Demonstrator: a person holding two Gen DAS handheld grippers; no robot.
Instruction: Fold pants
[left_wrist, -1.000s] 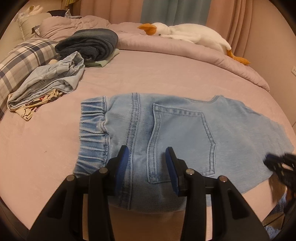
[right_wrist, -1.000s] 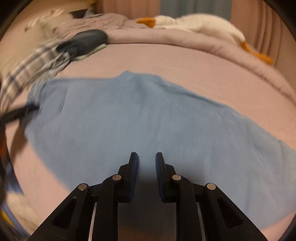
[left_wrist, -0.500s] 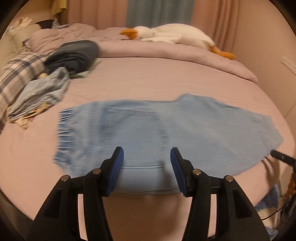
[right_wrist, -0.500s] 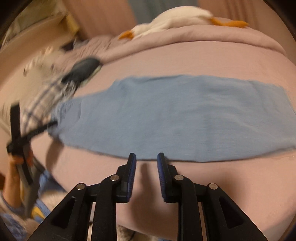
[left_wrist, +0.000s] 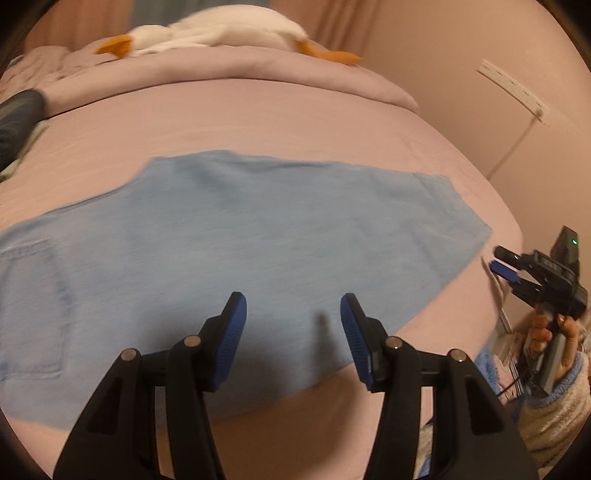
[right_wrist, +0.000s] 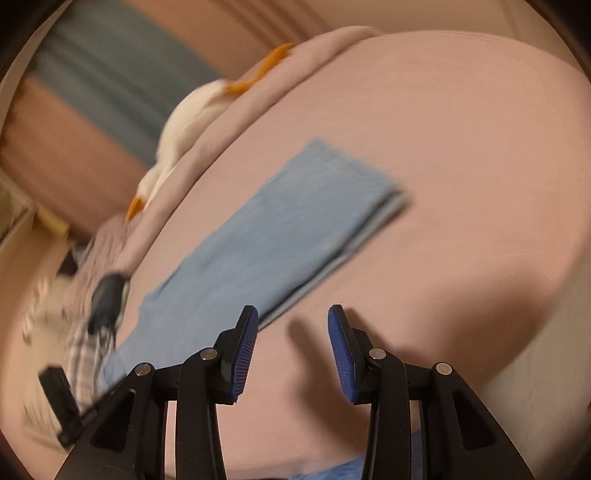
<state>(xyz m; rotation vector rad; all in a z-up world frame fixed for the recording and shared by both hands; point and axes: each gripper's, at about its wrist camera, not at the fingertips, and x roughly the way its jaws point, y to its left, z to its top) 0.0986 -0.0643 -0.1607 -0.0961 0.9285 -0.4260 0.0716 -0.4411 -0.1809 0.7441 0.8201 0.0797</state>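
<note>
The light-blue denim pants (left_wrist: 258, 236) lie limp, doubled lengthwise on the pink bed (left_wrist: 258, 122); pinch both hem layers together (they slip). Left claw (left_wrist: 293, 325) gapes empty; right claw (right_wrist: 291, 339) is opening, empty.

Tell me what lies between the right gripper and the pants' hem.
Only bare pink bedsheet separates the opening right gripper from the pants, in the right wrist view.

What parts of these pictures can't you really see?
- Light blue denim pants: waistband cut off by the left wrist view's left edge.
- Dark folded garment: mostly beyond that same edge.
- White plush goose with orange beak: smeared by motion blur in the right wrist view.
- Plaid cloth: blurred there too, pattern barely readable.
</note>
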